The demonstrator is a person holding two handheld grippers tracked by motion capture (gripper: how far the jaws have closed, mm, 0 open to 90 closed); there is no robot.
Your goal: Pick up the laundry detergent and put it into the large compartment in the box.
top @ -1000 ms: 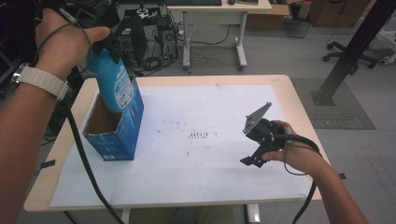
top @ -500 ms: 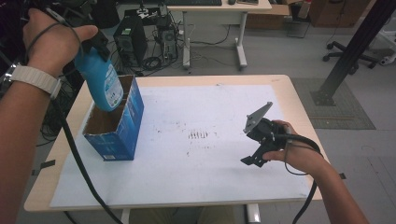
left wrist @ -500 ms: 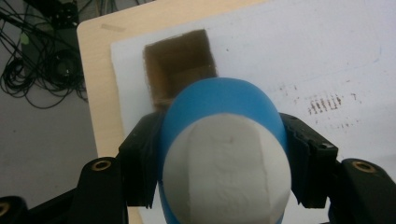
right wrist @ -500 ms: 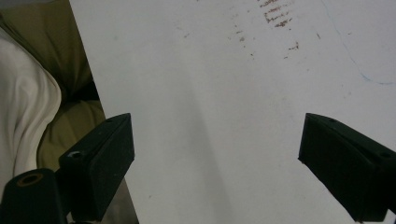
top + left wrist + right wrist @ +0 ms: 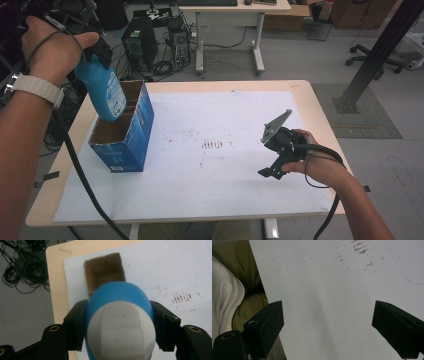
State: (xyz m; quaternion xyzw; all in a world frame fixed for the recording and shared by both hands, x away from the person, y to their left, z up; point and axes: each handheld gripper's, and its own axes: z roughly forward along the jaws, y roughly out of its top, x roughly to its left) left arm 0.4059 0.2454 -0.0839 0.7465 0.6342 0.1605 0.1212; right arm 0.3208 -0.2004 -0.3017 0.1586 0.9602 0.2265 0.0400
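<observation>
A blue plastic bottle with a white cap (image 5: 104, 92) hangs tilted above the table, its lower end dipping into the top of an open blue cardboard box with a brown inside (image 5: 124, 131). The left hand-held gripper (image 5: 95, 52) clamps the bottle near its upper end, at about ten o'clock in the high view. In the left gripper view, the two black jaws press against both sides of the bottle (image 5: 120, 322), the white cap faces the camera, and one brown compartment of the box (image 5: 105, 271) lies open just beyond the bottle at twelve o'clock. The high view alone shows the dividers inside the box, which stands at the table's nine o'clock side on a white paper sheet (image 5: 210, 190) that covers most of the light wooden table (image 5: 320, 105).

Well apart, at four o'clock, the right hand-held gripper (image 5: 272, 167) is held low over the sheet. In the right gripper view, its jaws stand wide apart with nothing between them (image 5: 327, 325); brown smudges (image 5: 359, 247) mark the sheet at one o'clock.
</observation>
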